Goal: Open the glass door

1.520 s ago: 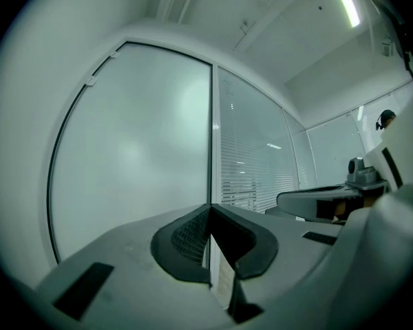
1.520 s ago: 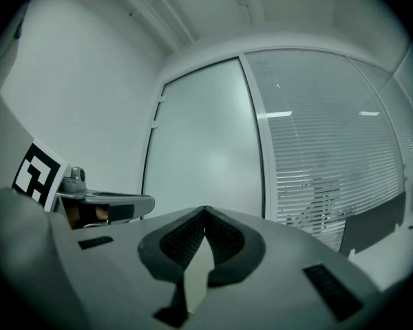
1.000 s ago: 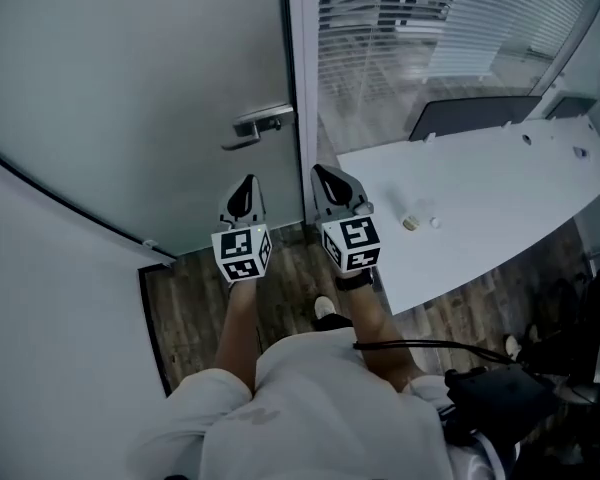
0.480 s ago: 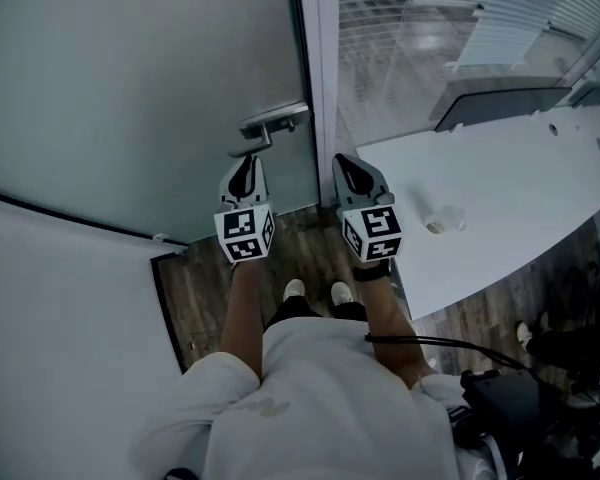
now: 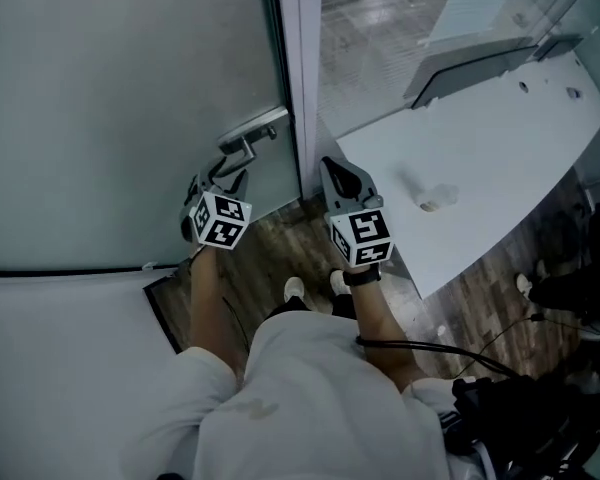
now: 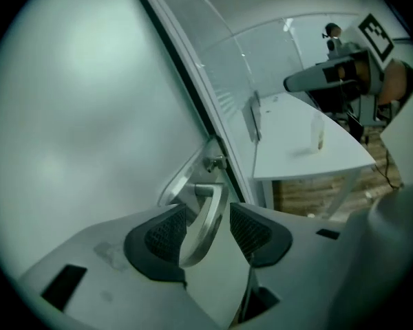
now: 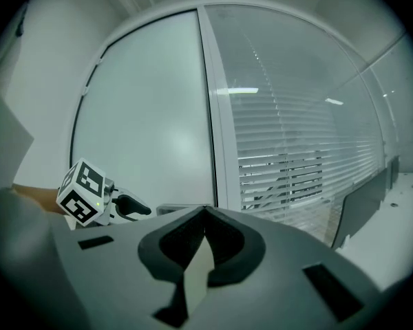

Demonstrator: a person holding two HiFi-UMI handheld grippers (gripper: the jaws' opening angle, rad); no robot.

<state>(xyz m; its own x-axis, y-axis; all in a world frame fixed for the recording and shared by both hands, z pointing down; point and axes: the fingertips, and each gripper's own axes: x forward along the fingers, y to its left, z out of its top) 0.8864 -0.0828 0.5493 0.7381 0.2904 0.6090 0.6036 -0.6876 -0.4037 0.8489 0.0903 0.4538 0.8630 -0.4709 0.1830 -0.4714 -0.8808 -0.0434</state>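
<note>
Door handle (image 6: 208,208) between parted jaws of left tool (image 6: 205,225)

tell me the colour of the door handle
The handle is silver metal; left gripper view shows it best.

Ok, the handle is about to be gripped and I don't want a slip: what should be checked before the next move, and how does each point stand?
1. Door handle in the left gripper's gap: ok, the lever lies between the pads.
2. Left jaws shut on the lever: not ok, they stand apart, with space showing beside the lever.
3. Right gripper free: ok, jaws together, nothing between them.
4. Right gripper clear of the handle: ok, it is held by the door frame, apart from the lever.
5. Glass door latched: cannot tell.
6. Which way the door swings: cannot tell.
</note>
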